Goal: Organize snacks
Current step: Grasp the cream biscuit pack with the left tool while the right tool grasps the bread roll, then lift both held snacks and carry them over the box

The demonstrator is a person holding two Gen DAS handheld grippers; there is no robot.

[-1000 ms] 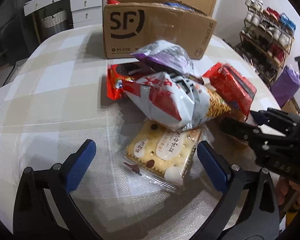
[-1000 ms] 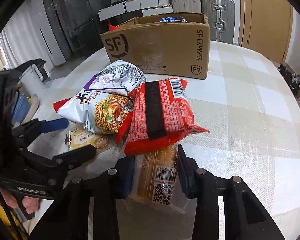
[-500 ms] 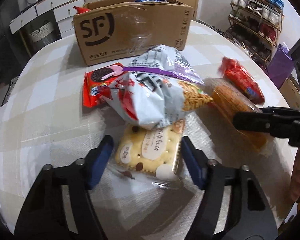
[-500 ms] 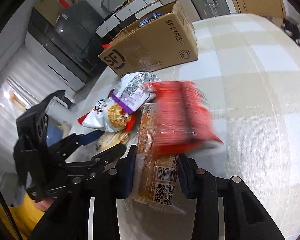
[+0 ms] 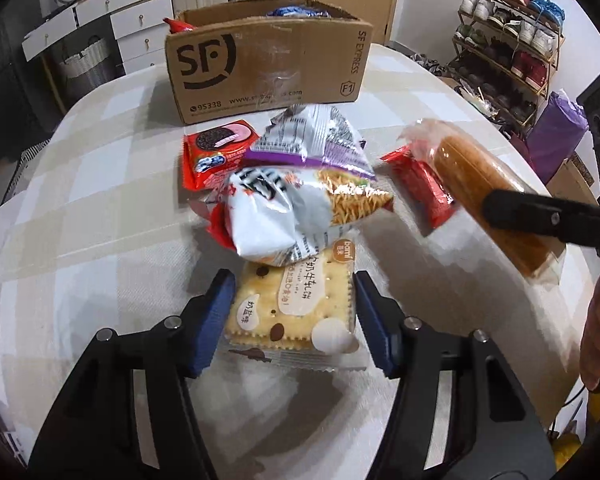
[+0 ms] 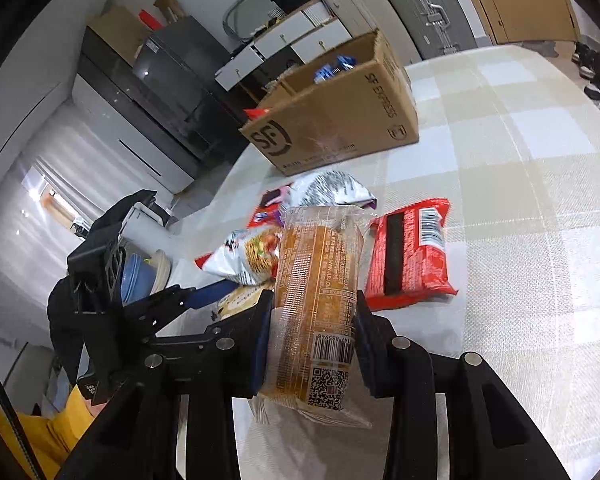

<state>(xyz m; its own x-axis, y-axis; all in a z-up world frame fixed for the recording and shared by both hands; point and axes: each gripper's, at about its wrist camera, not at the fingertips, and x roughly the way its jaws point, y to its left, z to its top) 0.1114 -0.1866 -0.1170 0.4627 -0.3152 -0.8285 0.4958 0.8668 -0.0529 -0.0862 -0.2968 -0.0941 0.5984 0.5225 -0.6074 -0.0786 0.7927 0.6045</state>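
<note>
Since the earlier frame, the left gripper [image 5: 292, 312] has narrowed from a wide spread, and its jaws are closing on the cracker pack [image 5: 290, 306], pads now against both long sides. This pack lies at the near edge of the table [image 5: 80, 208], its far end under the noodle snack bag [image 5: 296, 208]. The right gripper [image 6: 312, 332] has lifted the bread pack [image 6: 316, 300] off the table, and the red wafer pack [image 6: 410, 254] that lay on it now rests on the cloth. This gripper pinches the bread pack tightly near its barcode end, its long axis pointing toward the cardboard box [image 5: 268, 68] at the far edge. The box stands straight ahead of both grippers, with the snack pile between; neither hand seems clearly nearer.
</note>
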